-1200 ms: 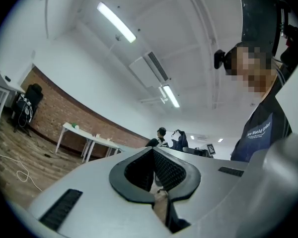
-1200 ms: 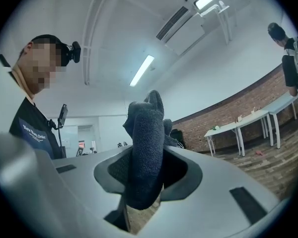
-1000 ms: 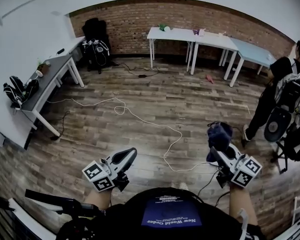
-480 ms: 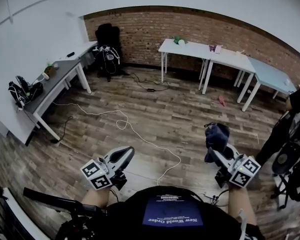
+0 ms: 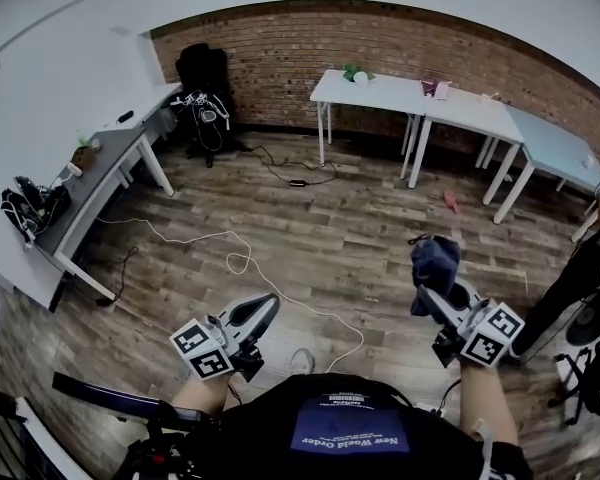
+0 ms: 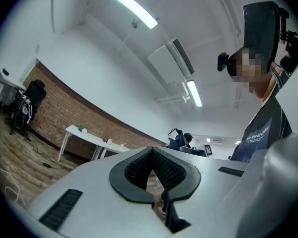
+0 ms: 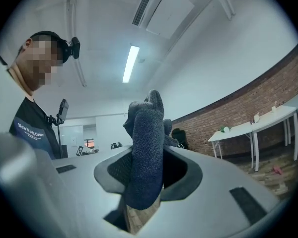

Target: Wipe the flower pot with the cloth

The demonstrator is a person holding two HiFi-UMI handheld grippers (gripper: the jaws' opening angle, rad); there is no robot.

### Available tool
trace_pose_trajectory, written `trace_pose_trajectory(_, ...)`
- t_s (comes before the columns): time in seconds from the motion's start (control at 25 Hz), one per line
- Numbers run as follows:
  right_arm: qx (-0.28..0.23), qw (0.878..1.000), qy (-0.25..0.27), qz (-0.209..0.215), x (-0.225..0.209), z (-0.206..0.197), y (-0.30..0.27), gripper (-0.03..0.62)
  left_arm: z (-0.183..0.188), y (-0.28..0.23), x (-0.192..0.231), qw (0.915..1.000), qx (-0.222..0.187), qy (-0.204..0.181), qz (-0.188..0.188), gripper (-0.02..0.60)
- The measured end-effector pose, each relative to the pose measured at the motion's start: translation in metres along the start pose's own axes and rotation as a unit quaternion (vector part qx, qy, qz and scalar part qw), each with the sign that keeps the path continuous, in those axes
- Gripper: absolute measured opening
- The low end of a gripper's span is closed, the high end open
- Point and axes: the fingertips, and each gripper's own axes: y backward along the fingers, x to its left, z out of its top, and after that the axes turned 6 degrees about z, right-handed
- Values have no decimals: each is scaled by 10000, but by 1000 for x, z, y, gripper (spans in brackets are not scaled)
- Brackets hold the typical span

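Pinching the cloth (image 5: 433, 263), the right gripper (image 5: 427, 295) faced the likely flower pot (image 5: 352, 70), far off at the white surface's (image 5: 390, 90) left end; the left gripper (image 5: 263, 309) was pressed together, empty.

A bare office or lab: far brick wall (image 5: 400, 43), white tables (image 5: 420, 98), wood floor (image 5: 310, 218) with loose cables (image 5: 230, 258).

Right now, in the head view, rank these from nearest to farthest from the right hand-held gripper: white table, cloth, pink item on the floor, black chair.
1. cloth: clamped in the right hand-held gripper.
2. pink item: on the floor ahead.
3. white table: against the brick wall.
4. black chair: far left corner.
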Motion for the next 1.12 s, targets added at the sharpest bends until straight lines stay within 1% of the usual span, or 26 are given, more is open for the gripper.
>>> trace_pose_trajectory(0.16, -18, 9994, 208, -282, -63, 8, -58, 114, 18, -61, 79, 9989, 38, -176, -424, 3)
trace_pose_trajectory(0.32, -126, 9977, 197, -643, -117, 23, -113, 114, 51, -124, 154, 9957, 263, -276, -846, 3)
trace_pose_trajectory(0.44, -162, 9966, 295, -758, -146, 35, -149, 114, 76, -162, 197, 9931, 203, -300, -1119, 3)
trace_pose_trajectory(0.52, -182, 9962, 270, -807, -161, 34, -166, 114, 82, -178, 218, 9920, 157, -261, -1228, 3)
trace_pose_trajectory(0.6, -171, 9957, 224, -880, -177, 30, -180, 114, 84, -192, 237, 9910, 202, -226, -1306, 3)
trace_pose_trajectory(0.72, -210, 9956, 66, -909, -215, 28, -200, 114, 84, -210, 271, 9914, 323, -226, -1248, 3)
trace_pose_trajectory(0.84, -194, 9968, -40, -776, -260, 27, -220, 114, 85, -232, 304, 9940, 305, -255, -1020, 3)
trace_pose_trajectory(0.92, -163, 9978, -56, -647, -295, 32, -235, 114, 90, -254, 324, 9958, 263, -210, -848, 3)
trace_pose_trajectory(1.0, -167, 9987, -102, -461, -335, 40, -252, 114, 94, -282, 342, 9971, 234, -248, -679, 3)
trace_pose_trajectory(1.12, -152, 9998, -122, -107, -404, 58, -274, 114, 103, -337, 366, 9987, 118, -322, -376, 3)
